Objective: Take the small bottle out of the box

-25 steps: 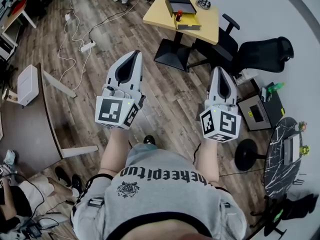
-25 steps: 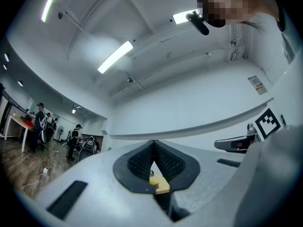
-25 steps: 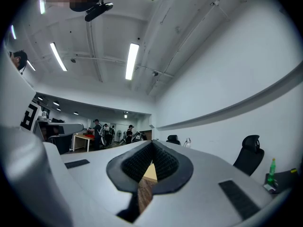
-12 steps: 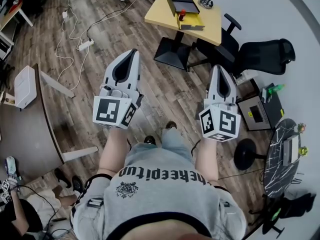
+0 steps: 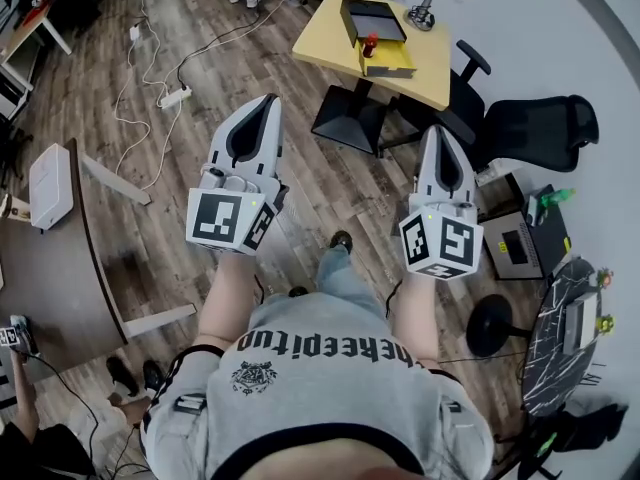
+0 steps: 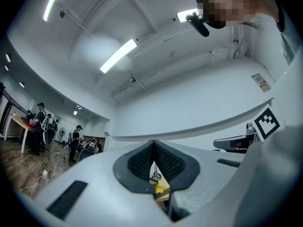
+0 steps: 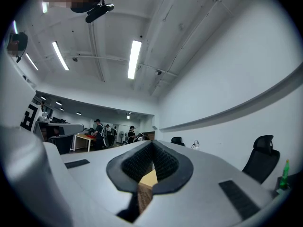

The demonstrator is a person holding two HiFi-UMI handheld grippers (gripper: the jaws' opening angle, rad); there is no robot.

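Head view shows the white left gripper (image 5: pixel 264 108) and the white right gripper (image 5: pixel 438 134) held forward, each with its jaws pressed together on nothing, likely carried at the ready since the square yellow table (image 5: pixel 325 43) at one o'clock lies well apart. On it, the small red-capped bottle (image 5: pixel 371 43) stands where the open black box (image 5: pixel 364 13) meets its yellow tray (image 5: pixel 390 65); which compartment is unclear.

Left gripper (image 5: pixel 263 108), right gripper (image 5: pixel 437 134): jaws together
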